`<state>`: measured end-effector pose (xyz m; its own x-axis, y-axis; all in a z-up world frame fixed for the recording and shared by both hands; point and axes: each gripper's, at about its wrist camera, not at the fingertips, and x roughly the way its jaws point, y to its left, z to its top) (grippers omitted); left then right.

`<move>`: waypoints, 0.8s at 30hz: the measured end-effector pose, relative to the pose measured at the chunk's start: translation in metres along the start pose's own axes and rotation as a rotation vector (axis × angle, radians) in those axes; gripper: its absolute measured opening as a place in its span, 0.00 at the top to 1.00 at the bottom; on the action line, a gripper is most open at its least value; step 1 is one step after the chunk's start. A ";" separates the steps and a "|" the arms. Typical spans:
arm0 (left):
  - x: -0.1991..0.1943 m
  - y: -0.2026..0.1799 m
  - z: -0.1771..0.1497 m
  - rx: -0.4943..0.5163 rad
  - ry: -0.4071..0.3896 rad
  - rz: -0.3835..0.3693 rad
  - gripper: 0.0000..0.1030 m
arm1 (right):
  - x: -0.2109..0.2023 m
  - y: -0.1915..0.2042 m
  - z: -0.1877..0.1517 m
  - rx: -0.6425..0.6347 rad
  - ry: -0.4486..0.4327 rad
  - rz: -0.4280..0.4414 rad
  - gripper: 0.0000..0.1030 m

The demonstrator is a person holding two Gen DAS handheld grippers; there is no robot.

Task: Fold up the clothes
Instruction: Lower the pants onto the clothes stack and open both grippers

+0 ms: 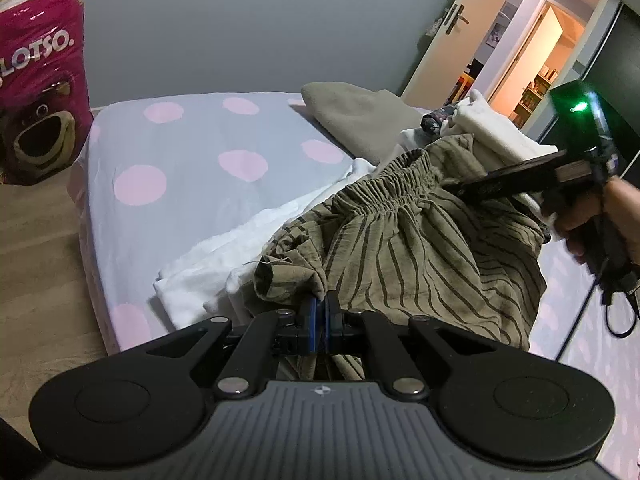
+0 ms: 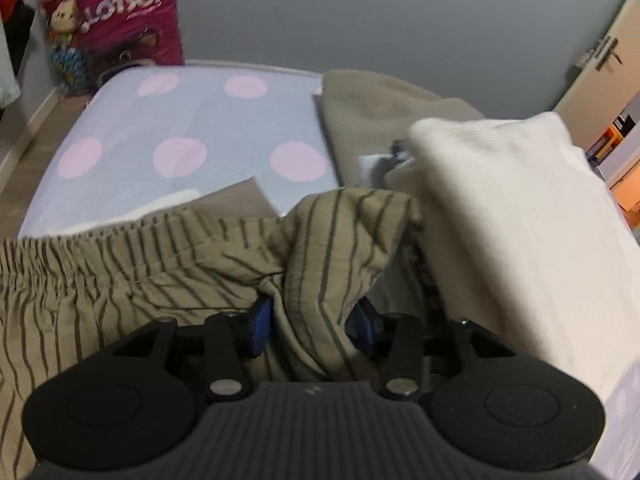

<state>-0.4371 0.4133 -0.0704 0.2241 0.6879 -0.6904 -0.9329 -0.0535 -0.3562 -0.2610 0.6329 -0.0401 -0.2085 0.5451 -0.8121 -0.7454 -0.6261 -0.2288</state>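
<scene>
My left gripper (image 1: 321,312): blue pads clamped together on a hem of the striped olive shorts (image 1: 408,240), cloth rising just beyond the tips. My right gripper (image 2: 310,316): pads pinching a thick fold near the elastic waistband (image 2: 60,256). Shorts hang between both, above the dotted bed sheet (image 1: 192,152). Far right: cream folded cloth (image 2: 512,208), taupe garment (image 1: 352,116).

right claw (image 2: 310,320) grips bunched striped shorts (image 2: 160,264) above spotted bed (image 2: 200,120).
</scene>
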 end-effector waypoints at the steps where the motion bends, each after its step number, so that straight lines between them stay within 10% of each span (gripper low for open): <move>1: -0.001 0.000 0.000 -0.001 -0.004 0.000 0.98 | -0.008 -0.004 0.002 0.011 -0.014 -0.008 0.51; 5: -0.007 0.000 0.000 -0.001 -0.037 -0.003 0.97 | -0.048 -0.017 0.010 0.063 -0.086 -0.021 0.44; 9: -0.019 0.001 0.002 -0.006 -0.104 0.023 0.92 | -0.070 -0.021 0.014 0.109 -0.119 -0.029 0.75; 14: -0.033 -0.002 0.009 0.019 -0.209 0.066 0.92 | -0.064 -0.010 0.019 0.109 -0.088 -0.078 0.79; 24: -0.003 -0.005 0.022 0.005 -0.102 0.029 0.92 | 0.004 -0.012 0.029 0.114 -0.053 -0.072 0.87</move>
<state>-0.4393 0.4277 -0.0530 0.1668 0.7564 -0.6325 -0.9401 -0.0714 -0.3333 -0.2710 0.6585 -0.0251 -0.1826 0.6173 -0.7653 -0.8260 -0.5184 -0.2211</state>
